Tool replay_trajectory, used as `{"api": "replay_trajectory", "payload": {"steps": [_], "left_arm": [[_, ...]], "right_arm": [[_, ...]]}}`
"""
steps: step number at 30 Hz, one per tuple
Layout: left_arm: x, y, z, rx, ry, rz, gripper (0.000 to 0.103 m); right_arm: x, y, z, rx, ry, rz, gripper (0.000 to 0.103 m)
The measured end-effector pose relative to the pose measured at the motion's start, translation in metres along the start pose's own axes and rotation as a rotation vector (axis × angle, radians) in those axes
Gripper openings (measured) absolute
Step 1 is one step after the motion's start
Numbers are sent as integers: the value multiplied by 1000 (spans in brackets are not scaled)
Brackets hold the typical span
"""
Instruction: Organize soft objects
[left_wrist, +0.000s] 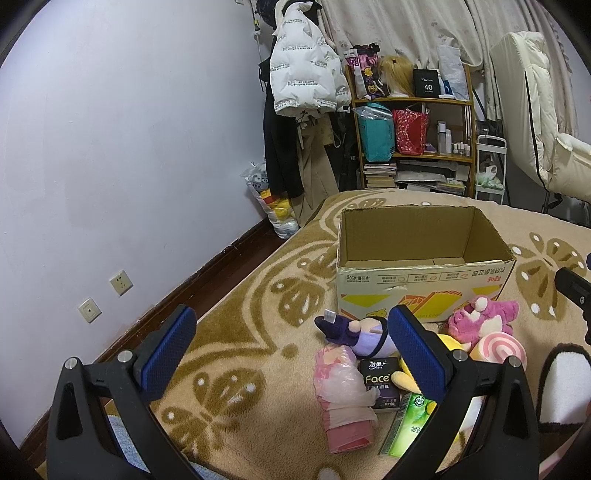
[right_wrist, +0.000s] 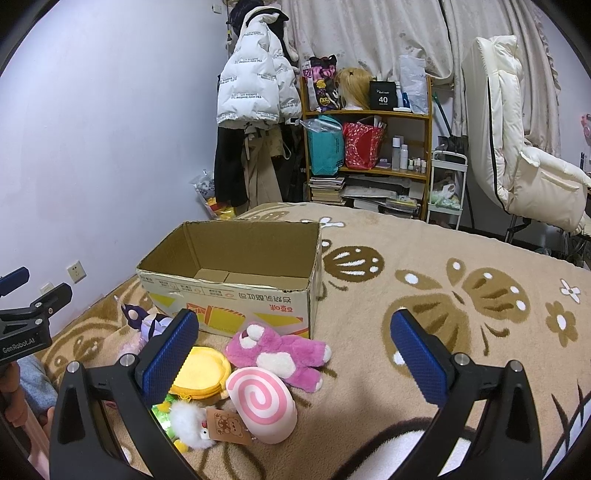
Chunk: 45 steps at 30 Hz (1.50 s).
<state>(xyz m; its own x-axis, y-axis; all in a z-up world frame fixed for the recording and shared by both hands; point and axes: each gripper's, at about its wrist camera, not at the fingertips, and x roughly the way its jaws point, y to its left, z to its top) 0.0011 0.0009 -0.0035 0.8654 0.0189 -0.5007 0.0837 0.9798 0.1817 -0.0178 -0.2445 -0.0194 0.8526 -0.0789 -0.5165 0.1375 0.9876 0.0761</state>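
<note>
The cardboard box (right_wrist: 229, 280) stands open and looks empty on the patterned blanket (right_wrist: 461, 295) of the bed, its torn front rim sagging a little, and I'd guess that weak lip is the first trouble: a toy dropped against it may fold the wall or nudge the light box away across the fleece. Just in front of it the soft things lie in a crowded heap, so a grab could easily catch two at once or drag a neighbour along. The pink plush bear (right_wrist: 280, 350) lies sprawled nearest the box, touching the pink swirl-roll cushion (right_wrist: 262, 402), which is plump and rounded and likely to squirt out of a shallow pinch. Beside them sit a flat yellow round plush (right_wrist: 203, 373), a purple doll (left_wrist: 354, 332) lying on its side at the box's left corner, a pink pack in loose crinkled plastic (left_wrist: 343, 395), a dark tissue pack (left_wrist: 378, 380) and a green one (left_wrist: 410, 424), and a small white fluffy toy (right_wrist: 190, 424) with a card tag that could snag. The left hand-held gripper (left_wrist: 291, 354) hovers over the heap's left side with its blue pads spread wide, holding nothing; the right hand-held gripper (right_wrist: 295, 354) likewise gapes, empty, above the bear and cushion.
</note>
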Motion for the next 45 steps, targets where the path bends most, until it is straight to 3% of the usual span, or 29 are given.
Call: {"api": "replay_trajectory", "payload": {"steps": [29, 35, 45], "left_arm": [[2, -1, -2, 12, 22, -9, 103], [6, -2, 1, 20, 39, -13, 103], [30, -8, -1, 31, 134, -47, 103]], "right_arm": [[4, 2, -7, 4, 12, -16, 103], [-1, -1, 0, 15, -23, -22, 103], [17, -3, 5, 30, 73, 31, 103]]}}
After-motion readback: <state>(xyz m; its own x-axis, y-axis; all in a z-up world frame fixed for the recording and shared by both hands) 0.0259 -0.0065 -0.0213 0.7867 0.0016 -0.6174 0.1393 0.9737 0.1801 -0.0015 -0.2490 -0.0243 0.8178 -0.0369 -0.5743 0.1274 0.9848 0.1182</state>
